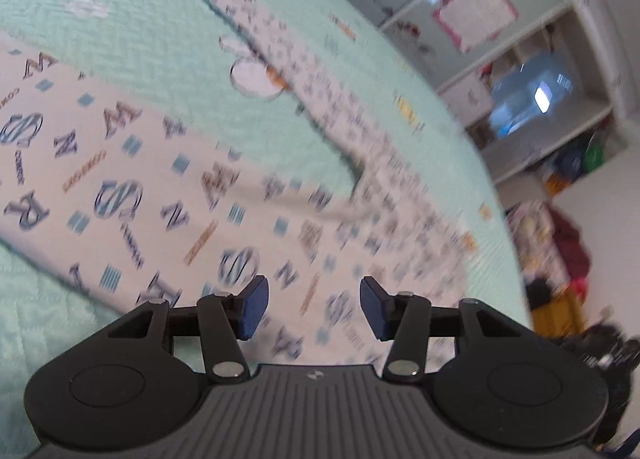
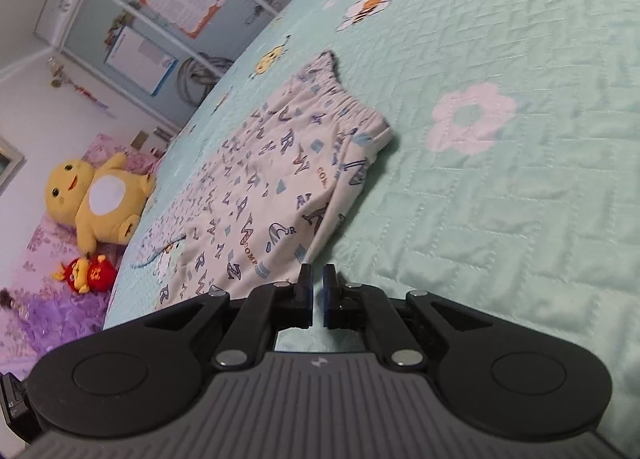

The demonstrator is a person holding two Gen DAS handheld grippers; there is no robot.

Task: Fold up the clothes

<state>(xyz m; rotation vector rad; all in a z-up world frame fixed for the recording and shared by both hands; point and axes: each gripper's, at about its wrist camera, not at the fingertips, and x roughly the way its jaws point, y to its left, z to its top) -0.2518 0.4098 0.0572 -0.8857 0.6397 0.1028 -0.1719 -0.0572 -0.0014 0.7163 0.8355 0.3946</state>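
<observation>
**Letter-print trousers spread on the mint bed, one gripper released, one clenched**

The trousers [image 2: 276, 187] are pale, printed with blue and brown letters, and lie flat on the mint-green quilted bedspread [image 2: 500, 219]. In the right wrist view the gathered elastic waistband [image 2: 344, 107] sits at about 12 o'clock of the garment, and the cloth runs down toward 7 o'clock, ending just in front of the gripper. In the left wrist view the trousers [image 1: 132, 187] show two legs that split near the centre of the picture: one leg stretches out toward 9 o'clock, the other runs away toward 11 o'clock, blurred.

The left gripper [image 1: 314, 309] hangs above the printed cloth with its blue pads [image 1: 253, 307] standing apart; nothing is between them. The right gripper [image 2: 316, 295] is clenched, its pads almost meeting with only a thin slit left, over the bedspread right by the garment's near edge; I cannot tell whether any cloth is pinched there.

A white flower [image 2: 472, 123] is printed on the bedspread at 3 o'clock of the waistband. Beyond the bed, at 9 o'clock in the right wrist view, a yellow plush toy [image 2: 96, 203] sits on purple cloth with a small red toy [image 2: 86, 273] just below it
</observation>
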